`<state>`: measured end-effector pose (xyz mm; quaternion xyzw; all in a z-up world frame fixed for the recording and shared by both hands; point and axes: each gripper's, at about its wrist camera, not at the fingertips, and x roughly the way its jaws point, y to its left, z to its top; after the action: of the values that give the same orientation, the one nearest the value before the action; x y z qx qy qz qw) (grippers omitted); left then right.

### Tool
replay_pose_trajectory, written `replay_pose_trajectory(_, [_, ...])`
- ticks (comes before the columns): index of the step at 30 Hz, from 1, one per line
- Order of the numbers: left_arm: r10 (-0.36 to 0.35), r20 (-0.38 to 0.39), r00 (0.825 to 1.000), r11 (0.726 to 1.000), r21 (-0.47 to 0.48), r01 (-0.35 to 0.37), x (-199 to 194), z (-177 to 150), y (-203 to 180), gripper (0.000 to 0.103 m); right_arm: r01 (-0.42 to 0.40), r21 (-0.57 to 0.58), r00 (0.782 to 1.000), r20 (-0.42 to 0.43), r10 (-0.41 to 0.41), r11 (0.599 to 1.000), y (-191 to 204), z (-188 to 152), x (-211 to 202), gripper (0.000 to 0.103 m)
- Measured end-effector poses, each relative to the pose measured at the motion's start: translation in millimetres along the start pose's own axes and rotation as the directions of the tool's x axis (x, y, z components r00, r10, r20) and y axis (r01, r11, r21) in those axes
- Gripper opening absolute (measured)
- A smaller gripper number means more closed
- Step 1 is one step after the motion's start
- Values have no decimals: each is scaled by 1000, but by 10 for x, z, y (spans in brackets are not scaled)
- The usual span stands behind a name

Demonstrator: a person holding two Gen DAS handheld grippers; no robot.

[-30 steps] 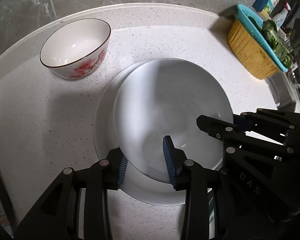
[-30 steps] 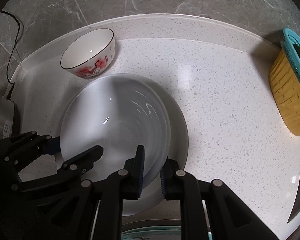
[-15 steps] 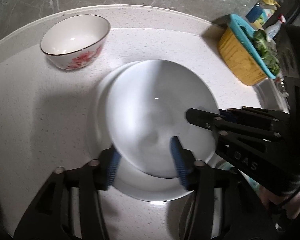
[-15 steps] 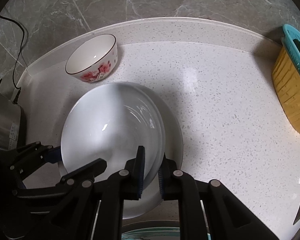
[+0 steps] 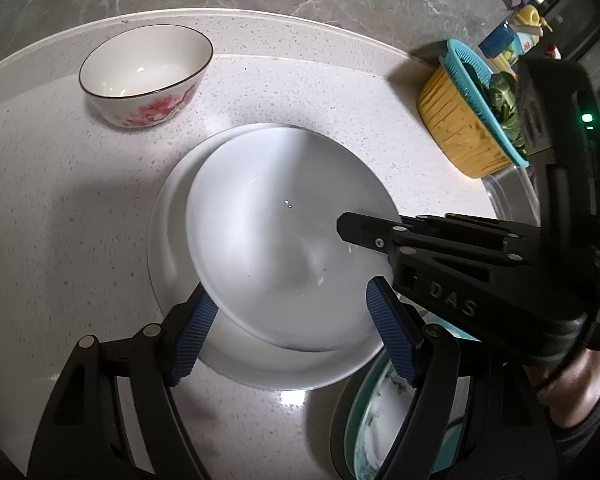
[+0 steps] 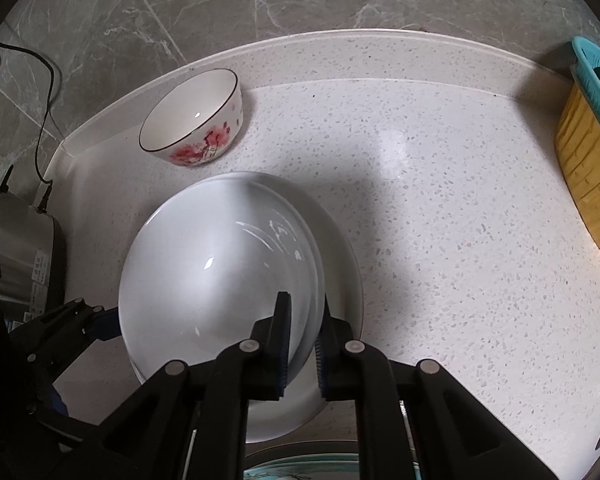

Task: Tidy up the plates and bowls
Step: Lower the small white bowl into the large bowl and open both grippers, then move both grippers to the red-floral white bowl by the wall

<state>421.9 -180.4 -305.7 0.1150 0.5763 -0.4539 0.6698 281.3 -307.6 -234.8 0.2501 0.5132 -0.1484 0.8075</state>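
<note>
A white deep plate [image 5: 276, 240] [image 6: 212, 276] is held tilted above a larger white plate [image 5: 172, 240] [image 6: 340, 280] on the speckled counter. My right gripper [image 6: 303, 332] is shut on the deep plate's near rim; it also shows in the left wrist view [image 5: 380, 236]. My left gripper [image 5: 296, 336] is open, its blue pads [image 5: 192, 332] wide apart on either side of the deep plate's edge, not touching it. A bowl with red flowers [image 5: 144, 76] [image 6: 196, 120] stands at the back left.
A yellow basket with a teal strainer and greens [image 5: 468, 120] [image 6: 588, 152] stands at the right. A teal-rimmed dish [image 5: 380, 424] lies at the near edge. A metal appliance with a cable [image 6: 24, 248] stands at the left. The marble wall is behind.
My left gripper has opened and let go of the deep plate, pulling back a little. My right gripper keeps its hold and the plate has risen slightly.
</note>
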Motion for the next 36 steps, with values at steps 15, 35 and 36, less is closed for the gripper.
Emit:
replay_pose_trajectory(15, [-67, 82, 994, 994, -81, 73, -321, -185, 142, 98, -19, -1, 1000, 0, 19, 1000, -11, 5, 5, 11])
replay_pose_trajectory(35, [100, 89, 991, 968, -240, -76, -777, 893, 1224, 100, -185, 29, 978, 104, 181, 982, -156, 969, -651, 53])
replay_pose_trajectory(36, [128, 77, 989, 966, -237, -107, -741, 1004, 1278, 100, -186, 18, 979, 82, 184, 982, -109, 1069, -587, 53])
